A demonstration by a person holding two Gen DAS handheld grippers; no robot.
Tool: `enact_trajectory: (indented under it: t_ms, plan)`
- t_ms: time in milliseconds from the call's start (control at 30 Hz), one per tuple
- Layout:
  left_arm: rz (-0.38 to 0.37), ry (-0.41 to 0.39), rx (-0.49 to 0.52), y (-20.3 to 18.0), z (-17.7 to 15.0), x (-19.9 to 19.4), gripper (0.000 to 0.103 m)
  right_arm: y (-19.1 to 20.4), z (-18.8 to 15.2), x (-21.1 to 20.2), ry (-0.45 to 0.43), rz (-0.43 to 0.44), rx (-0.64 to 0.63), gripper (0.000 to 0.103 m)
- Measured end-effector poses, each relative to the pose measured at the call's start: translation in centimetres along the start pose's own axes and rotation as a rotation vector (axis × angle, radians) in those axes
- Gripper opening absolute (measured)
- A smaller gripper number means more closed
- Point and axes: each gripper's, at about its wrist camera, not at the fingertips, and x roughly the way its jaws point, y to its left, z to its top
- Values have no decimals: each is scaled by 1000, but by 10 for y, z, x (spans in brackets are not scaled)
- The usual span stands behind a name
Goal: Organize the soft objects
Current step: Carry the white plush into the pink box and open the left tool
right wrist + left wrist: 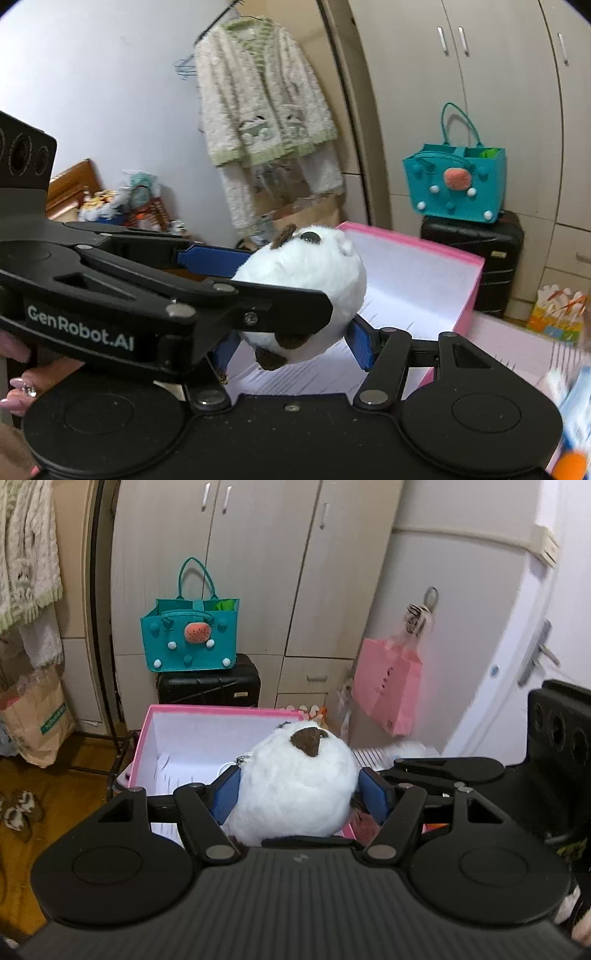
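We see the round white plush toy [295, 786] held above the open pink box [177, 716], whose white interior lies free below and behind it. The left gripper [295, 794] pinches the toy between its blue pads [223, 797]. The right gripper [291, 343] brackets the toy from below; whether it presses, we cannot tell.

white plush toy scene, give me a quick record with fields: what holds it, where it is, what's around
held item: white plush toy with brown patches
left gripper: shut on the toy, blue pads pressed into its sides
right gripper: blue pads at the toy's sides, contact unclear
location: above the open pink box
box interior: white
behind box: teal felt bag on a black suitcase
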Motion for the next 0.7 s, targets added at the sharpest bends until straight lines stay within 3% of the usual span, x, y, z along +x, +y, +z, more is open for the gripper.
enact_trajectory:
  t_ms: [133,333,700]
  plan:
    - [-14,46,-86,27,16,51,67,-28,16,35,48,-41,5,66]
    - [-49,167,-251,67,21,114,67,-41,22,83,141,-162,-132,66]
    - [-36,284,-366,89,17,162,66,-46,16,125,251,-280,-247,66]
